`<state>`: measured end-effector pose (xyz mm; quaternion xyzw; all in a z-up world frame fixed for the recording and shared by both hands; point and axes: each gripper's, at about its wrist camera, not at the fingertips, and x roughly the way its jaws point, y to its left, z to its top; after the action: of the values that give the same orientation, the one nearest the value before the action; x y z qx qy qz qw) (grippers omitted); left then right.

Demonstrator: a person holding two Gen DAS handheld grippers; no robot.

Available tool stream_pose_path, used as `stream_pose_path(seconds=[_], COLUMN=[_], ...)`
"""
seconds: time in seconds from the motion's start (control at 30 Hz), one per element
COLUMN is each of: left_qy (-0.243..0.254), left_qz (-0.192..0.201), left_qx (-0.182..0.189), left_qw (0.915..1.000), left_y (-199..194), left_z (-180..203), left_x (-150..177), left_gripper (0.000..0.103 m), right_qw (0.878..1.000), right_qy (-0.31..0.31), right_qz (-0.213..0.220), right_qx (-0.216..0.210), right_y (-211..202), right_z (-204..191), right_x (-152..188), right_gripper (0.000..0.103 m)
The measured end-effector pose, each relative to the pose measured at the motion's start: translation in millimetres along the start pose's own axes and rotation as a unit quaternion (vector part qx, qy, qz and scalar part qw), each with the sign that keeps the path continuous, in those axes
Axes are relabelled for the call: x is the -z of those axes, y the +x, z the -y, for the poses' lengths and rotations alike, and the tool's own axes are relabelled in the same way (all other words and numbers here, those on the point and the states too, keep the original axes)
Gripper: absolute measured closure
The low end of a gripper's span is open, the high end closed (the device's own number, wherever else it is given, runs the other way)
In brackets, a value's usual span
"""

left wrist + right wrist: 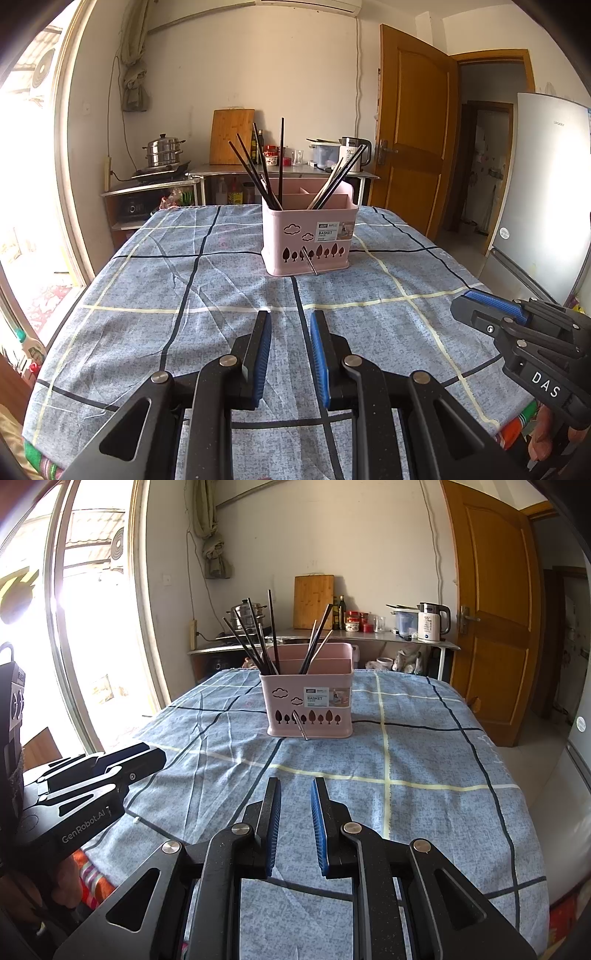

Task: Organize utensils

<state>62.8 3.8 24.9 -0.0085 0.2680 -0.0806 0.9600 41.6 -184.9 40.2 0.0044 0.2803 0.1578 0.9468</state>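
A pink utensil basket [308, 236] [308, 705] stands upright in the middle of the table. Dark chopsticks [258, 166] [251, 635] lean out of its left compartment, and more chopsticks [338, 177] [316, 642] stand in its right one. A thin metal utensil [309, 263] [300, 728] leans against the basket's front wall, its tip on the cloth. My left gripper [291, 315] hovers over the near part of the table, open by a narrow gap with nothing between its blue pads. My right gripper [296, 782] is beside it, likewise open and empty. Both point at the basket and stand well short of it.
A blue checked cloth [184, 295] [424, 757] covers the table. Behind the table is a counter with a steel pot [162, 151], a cutting board [231, 136] and a kettle [432, 622]. A wooden door [413, 129] and a fridge [546, 192] stand on the right, and a bright window on the left.
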Motion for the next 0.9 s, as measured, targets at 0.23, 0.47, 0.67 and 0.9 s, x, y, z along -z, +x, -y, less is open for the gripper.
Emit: stream_pose_path(seconds=[0.23, 0.47, 0.67, 0.9], left_qy=[0.002, 0.002, 0.007, 0.007], left_qz=[0.002, 0.001, 0.003, 0.004], left_qx=[-0.002, -0.003, -0.007, -0.005], left_qw=[1.0, 1.0, 0.9999, 1.0], left_y=[0.2, -1.3, -3.8, -5.0], left_z=[1.4, 2.5, 3.7, 3.4], left_x=[0.4, 2.3, 3.0, 4.0], left_gripper=[0.082, 0.082, 0.082, 0.082], right_qw=[1.0, 1.0, 1.0, 1.0], right_qy=[0.001, 0.002, 0.002, 0.002], right_qz=[0.001, 0.0, -0.001, 0.0], right_qx=[0.0, 0.0, 0.001, 0.001], right_y=[-0.6, -1.6, -1.5, -1.0], right_z=[0.4, 1.0, 0.7, 0.6], right_x=[-0.1, -0.2, 0.6, 1.2], right_gripper=[0.086, 0.086, 0.086, 0.086])
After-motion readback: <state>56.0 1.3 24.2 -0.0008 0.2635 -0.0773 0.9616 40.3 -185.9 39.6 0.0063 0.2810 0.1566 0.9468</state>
